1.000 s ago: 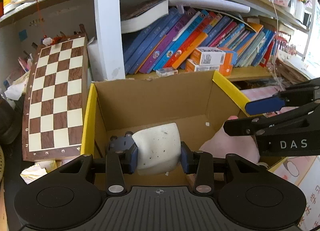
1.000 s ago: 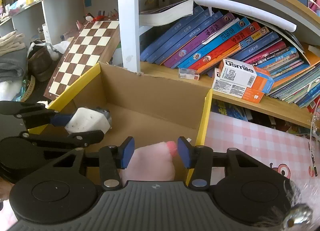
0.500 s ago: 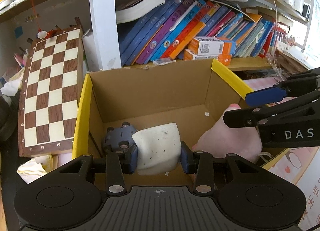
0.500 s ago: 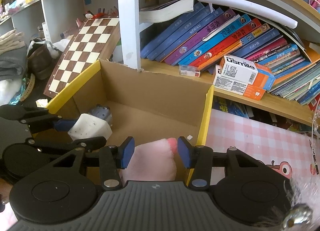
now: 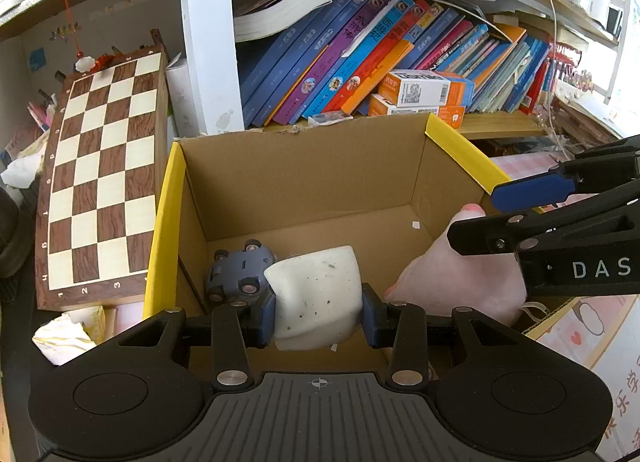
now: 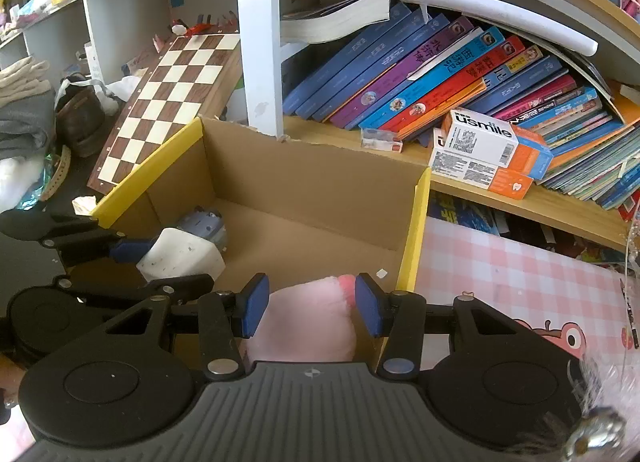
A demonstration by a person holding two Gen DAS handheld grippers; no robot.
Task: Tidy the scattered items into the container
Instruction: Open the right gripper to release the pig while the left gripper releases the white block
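Observation:
An open cardboard box [image 5: 300, 182] with yellow-taped rims stands below the bookshelf. My left gripper [image 5: 318, 316] is shut on a white speckled squishy block [image 5: 316, 294], held over the box's near left corner. A blue-grey toy car [image 5: 240, 268] lies on the box floor just beyond it. My right gripper [image 6: 310, 304] is shut on a pink plush toy [image 6: 308, 322] over the near right part of the box [image 6: 312, 190]. In the right wrist view the left gripper [image 6: 160, 262], the white block [image 6: 180, 256] and the car [image 6: 202, 222] show at left.
A chessboard [image 5: 100, 174] leans against the shelf left of the box. Slanting books [image 5: 360, 62] and orange-white cartons [image 5: 424, 94] fill the shelf behind. A pink checked cloth [image 6: 520, 282] lies right of the box. Crumpled paper [image 5: 60, 334] sits at the near left.
Both grippers keep their holds. The left wrist view has shifted slightly, so the toy car, before mostly behind the left finger, now shows beside the white block.

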